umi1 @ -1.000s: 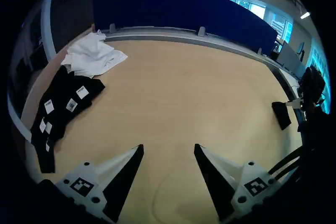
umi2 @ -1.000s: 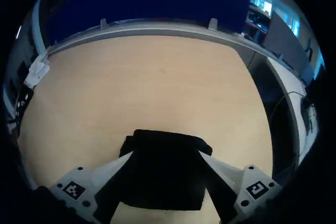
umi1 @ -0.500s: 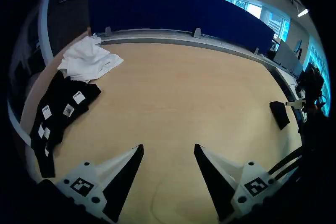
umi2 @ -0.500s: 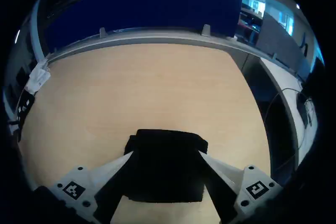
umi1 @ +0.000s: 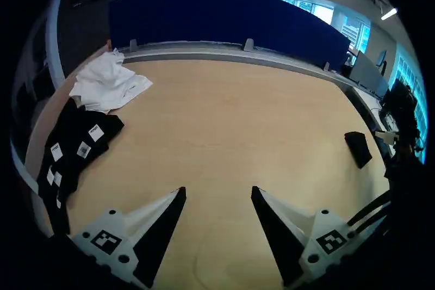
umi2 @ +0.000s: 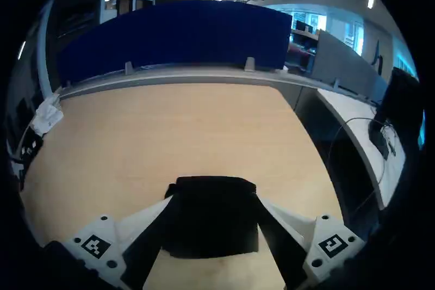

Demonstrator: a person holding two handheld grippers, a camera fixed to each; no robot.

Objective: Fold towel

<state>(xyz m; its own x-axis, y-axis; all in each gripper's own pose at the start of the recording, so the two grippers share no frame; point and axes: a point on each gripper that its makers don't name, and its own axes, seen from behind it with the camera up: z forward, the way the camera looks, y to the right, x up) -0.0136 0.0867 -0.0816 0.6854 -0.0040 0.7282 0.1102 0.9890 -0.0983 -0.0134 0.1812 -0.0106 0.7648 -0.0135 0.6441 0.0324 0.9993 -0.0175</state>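
Your left gripper (umi1: 216,190) stands wide open over the wooden table (umi1: 228,116). The folded black towel (umi2: 212,219) sits between the fingers of your right gripper (umi2: 215,198), touching both; whether they press on it cannot be told. The white tags on the black cloth (umi1: 73,151) are too small to read.

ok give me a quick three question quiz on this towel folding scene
1. True or false: the left gripper has its fingers apart with nothing between them.
2. What sits between the fingers of the right gripper? A) a sponge B) folded black towel C) a mug
3. Fill in: in the left gripper view, the white cloth lies on the table at its far ___ side.
Key: 1 true; 2 B; 3 left
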